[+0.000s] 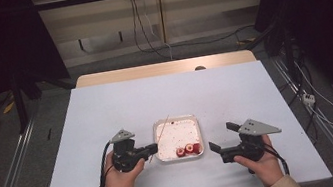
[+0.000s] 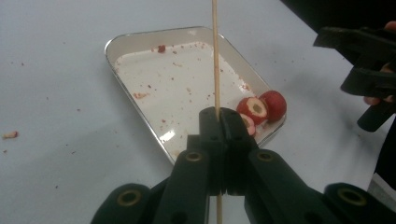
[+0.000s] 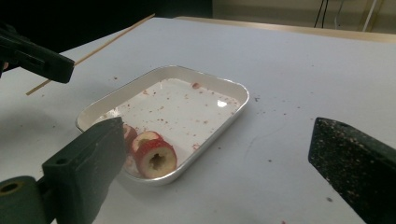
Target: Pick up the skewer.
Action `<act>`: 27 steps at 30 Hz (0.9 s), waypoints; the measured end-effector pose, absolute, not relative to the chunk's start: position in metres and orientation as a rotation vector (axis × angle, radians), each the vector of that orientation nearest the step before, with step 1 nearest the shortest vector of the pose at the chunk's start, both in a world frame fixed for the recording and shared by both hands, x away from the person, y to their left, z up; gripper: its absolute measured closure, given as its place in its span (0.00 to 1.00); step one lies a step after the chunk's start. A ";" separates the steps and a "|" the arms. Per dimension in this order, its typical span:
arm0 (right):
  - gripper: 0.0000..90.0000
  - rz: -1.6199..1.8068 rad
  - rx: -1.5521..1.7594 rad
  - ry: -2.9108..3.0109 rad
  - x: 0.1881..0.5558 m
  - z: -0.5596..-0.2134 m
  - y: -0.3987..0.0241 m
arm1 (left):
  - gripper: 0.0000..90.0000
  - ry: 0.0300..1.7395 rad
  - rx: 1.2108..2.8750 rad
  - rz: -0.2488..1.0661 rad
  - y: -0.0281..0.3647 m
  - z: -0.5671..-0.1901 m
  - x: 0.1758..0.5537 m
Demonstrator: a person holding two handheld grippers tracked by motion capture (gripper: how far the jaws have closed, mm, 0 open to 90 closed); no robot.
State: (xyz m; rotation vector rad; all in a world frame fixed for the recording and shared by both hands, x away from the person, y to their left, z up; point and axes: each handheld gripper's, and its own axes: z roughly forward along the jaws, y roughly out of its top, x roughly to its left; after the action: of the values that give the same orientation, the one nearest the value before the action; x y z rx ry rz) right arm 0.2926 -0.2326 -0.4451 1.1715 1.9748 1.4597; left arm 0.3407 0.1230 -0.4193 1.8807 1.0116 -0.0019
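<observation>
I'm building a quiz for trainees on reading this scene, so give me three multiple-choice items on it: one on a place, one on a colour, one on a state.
1. Where in the tray do the fruit pieces lie?
A. at its far edge
B. in its near right corner
C. in its middle

2. What colour is the skin of the fruit pieces?
A. green
B. yellow
C. red

3. How does the left gripper stand?
A. shut on the wooden skewer
B. wide open and empty
C. shut on a fruit piece

Answers:
1 B, the high view shows them by the tray's near rim, toward the right gripper.
2 C, the right gripper view shows red skin around pale cored flesh.
3 A, the left gripper view shows the jaws closed with the skewer running up between them.
</observation>
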 end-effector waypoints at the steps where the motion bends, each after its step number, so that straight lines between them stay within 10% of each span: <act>1: 0.04 1.458 1.171 1.988 0.294 -0.445 -0.230 | 0.99 1.007 1.873 0.000 0.124 -0.419 0.340; 27: 0.37 1.369 1.137 2.247 0.332 -0.443 -0.164 | 0.99 0.952 1.806 0.013 0.135 -0.419 0.334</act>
State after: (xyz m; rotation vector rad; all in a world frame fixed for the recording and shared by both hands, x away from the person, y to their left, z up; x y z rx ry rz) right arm 0.3324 -0.1637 -0.4430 1.1368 2.2469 1.3688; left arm 0.3344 0.1345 -0.4194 1.8061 0.9516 0.0134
